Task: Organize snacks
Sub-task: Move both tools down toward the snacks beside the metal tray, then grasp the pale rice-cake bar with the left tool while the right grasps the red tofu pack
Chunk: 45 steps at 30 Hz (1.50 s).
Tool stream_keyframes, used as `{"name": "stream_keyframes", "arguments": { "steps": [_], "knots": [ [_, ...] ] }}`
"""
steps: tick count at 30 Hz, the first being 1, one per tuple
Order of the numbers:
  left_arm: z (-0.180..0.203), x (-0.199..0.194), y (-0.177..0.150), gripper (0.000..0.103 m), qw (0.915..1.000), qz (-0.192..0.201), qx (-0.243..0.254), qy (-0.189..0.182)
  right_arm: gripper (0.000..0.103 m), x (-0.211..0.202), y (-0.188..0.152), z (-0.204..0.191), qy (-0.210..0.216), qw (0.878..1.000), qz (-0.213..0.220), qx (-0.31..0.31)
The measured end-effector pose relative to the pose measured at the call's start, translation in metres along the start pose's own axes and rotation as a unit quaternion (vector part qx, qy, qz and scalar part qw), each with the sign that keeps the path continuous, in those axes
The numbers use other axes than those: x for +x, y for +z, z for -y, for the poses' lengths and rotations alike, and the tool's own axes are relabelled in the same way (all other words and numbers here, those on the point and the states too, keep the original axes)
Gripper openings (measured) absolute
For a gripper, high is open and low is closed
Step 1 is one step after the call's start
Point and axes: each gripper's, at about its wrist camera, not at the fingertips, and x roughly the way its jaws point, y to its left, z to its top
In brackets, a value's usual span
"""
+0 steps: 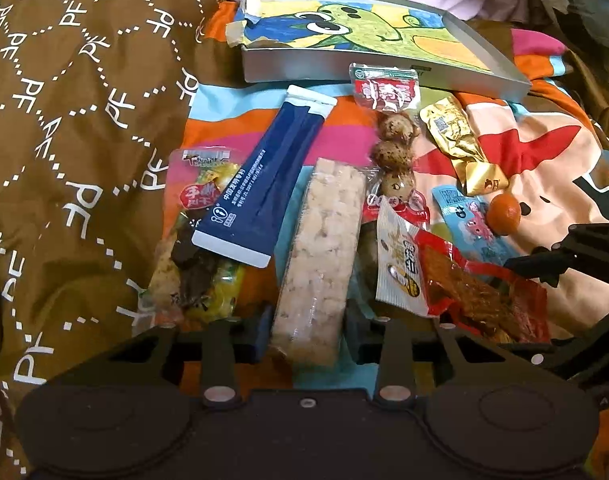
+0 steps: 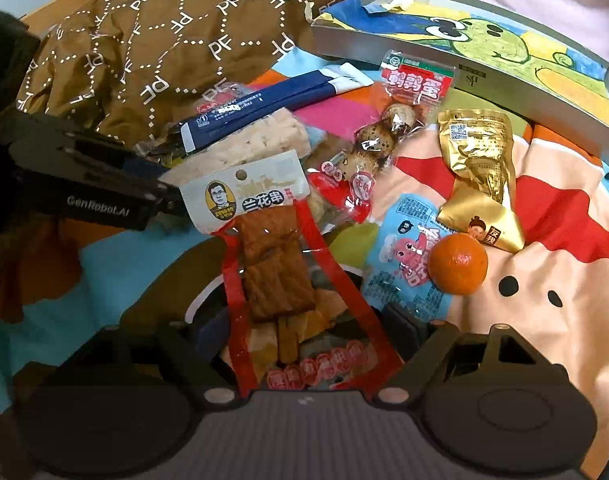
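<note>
A pale rice-crisp bar point(image 1: 318, 248) in clear wrap lies lengthwise in front of my left gripper point(image 1: 308, 330), whose pads press on both sides of its near end. The right wrist view shows that gripper point(image 2: 172, 196) from the side, at the left. A red tofu-skewer packet point(image 2: 276, 272) lies between the fingers of my right gripper point(image 2: 306, 332). Those fingers stand wide on either side, with small gaps to the wrapper. A blue stick packet point(image 1: 264, 176), a quail-egg packet point(image 1: 392, 140), a gold packet point(image 1: 460, 144), a light blue packet point(image 1: 470, 224) and a tangerine point(image 1: 503, 214) lie around.
A shallow grey box point(image 1: 324, 68) lined with a green dinosaur drawing stands behind the snacks. A brown quilt point(image 1: 64, 120) with white lettering is bunched up on the left. Everything rests on a colourful cartoon sheet point(image 2: 544, 280). A yellowish snack bag point(image 1: 196, 240) lies under the blue packet.
</note>
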Motion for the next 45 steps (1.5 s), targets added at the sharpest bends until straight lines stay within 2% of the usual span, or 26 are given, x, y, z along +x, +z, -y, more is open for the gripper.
{"name": "stream_keyframes", "arguments": {
  "steps": [12, 18, 23, 26, 27, 28, 34, 39, 42, 43, 45],
  "knots": [
    [0.003, 0.014, 0.009, 0.039, 1.0000, 0.002, 0.005, 0.003, 0.079, -0.001, 0.001, -0.006, -0.013, 1.000, 0.017, -0.017],
    [0.007, 0.010, 0.003, 0.036, 0.9999, 0.009, -0.004, 0.010, 0.075, -0.002, -0.001, -0.025, -0.080, 0.993, 0.037, -0.075],
    [0.012, 0.004, -0.001, 0.035, 0.9997, 0.002, -0.025, 0.005, 0.073, 0.001, -0.002, -0.032, -0.103, 0.989, 0.039, -0.103],
    [0.015, 0.002, -0.004, 0.035, 0.9995, 0.000, -0.032, 0.008, 0.064, 0.001, -0.002, -0.032, -0.098, 0.989, 0.038, -0.101],
    [0.015, 0.001, -0.004, 0.035, 0.9993, -0.001, -0.036, 0.008, 0.056, 0.001, -0.002, -0.031, -0.091, 0.990, 0.037, -0.098],
    [0.014, 0.000, -0.005, 0.035, 0.9992, -0.001, -0.040, 0.007, 0.041, 0.001, -0.002, -0.029, -0.073, 0.993, 0.034, -0.090],
    [0.011, -0.004, -0.010, 0.035, 0.9980, 0.005, -0.063, 0.001, 0.041, 0.004, -0.002, -0.026, -0.063, 0.995, 0.029, -0.076],
    [0.010, -0.011, -0.019, 0.035, 0.9965, 0.020, -0.081, -0.004, 0.039, 0.003, -0.004, -0.037, -0.089, 0.989, 0.038, -0.109],
    [0.013, -0.013, -0.019, 0.035, 0.9970, 0.024, -0.074, -0.002, 0.032, 0.003, -0.006, -0.047, -0.110, 0.983, 0.048, -0.141],
    [0.013, -0.013, -0.019, 0.035, 0.9970, 0.025, -0.074, -0.002, 0.019, 0.001, -0.007, -0.051, -0.116, 0.980, 0.054, -0.154],
    [0.014, -0.013, -0.019, 0.035, 0.9971, 0.024, -0.073, -0.001, 0.019, 0.001, -0.009, -0.058, -0.122, 0.976, 0.057, -0.173]
  ]
}}
